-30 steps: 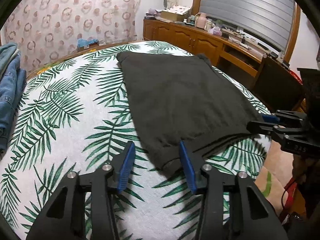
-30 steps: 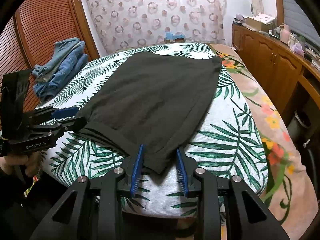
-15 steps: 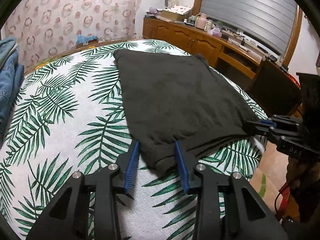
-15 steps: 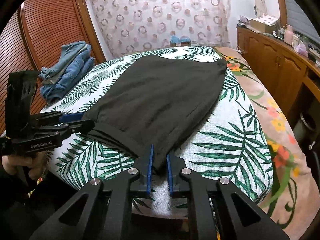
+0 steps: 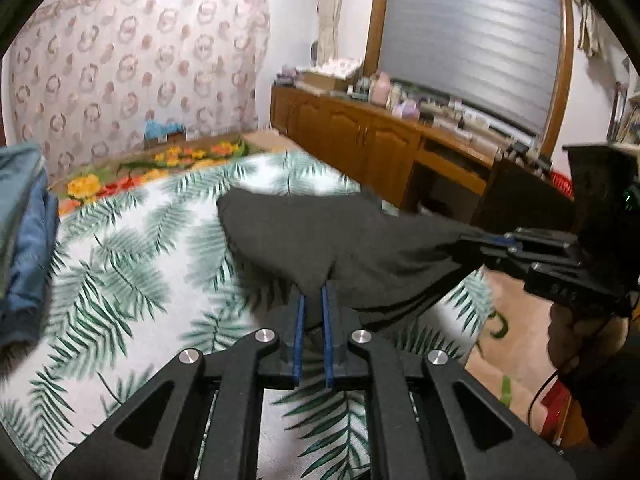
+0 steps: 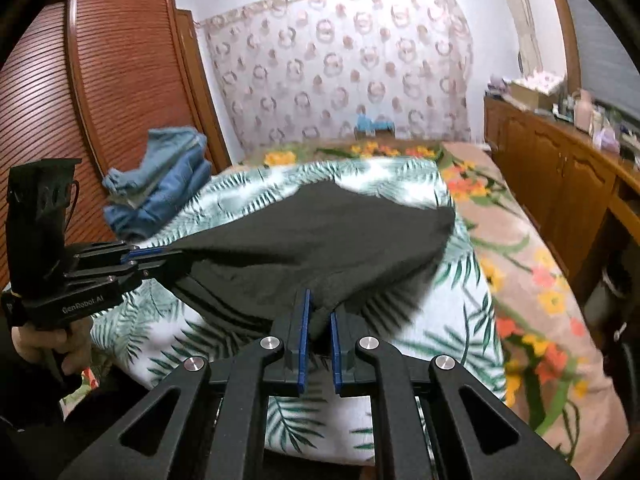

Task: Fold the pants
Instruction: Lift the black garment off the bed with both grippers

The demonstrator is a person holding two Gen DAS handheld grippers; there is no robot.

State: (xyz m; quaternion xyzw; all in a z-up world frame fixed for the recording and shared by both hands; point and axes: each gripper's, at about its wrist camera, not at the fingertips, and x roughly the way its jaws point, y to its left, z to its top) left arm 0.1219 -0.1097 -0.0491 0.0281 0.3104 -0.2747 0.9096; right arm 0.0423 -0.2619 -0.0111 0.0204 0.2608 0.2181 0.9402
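Observation:
The dark grey pants (image 5: 320, 236) lie partly on the palm-leaf bed cover (image 5: 132, 280), with their near end lifted off it. My left gripper (image 5: 314, 300) is shut on one near corner of the pants. My right gripper (image 6: 318, 308) is shut on the other near corner of the pants (image 6: 320, 236). Each gripper shows in the other's view, the right gripper (image 5: 492, 240) at the right and the left gripper (image 6: 156, 258) at the left, both pinching the raised edge. The far end of the pants still rests on the bed.
A pile of blue jeans (image 6: 160, 184) lies at the bed's left side, also in the left wrist view (image 5: 24, 248). A wooden cabinet (image 5: 380, 144) with clutter runs along the right. A slatted wardrobe (image 6: 100, 100) stands left. A floral rug (image 6: 532, 280) covers the floor.
Both grippers have closed on the near corners of the pants and lifted that edge up off the bed. The views have tilted upward.

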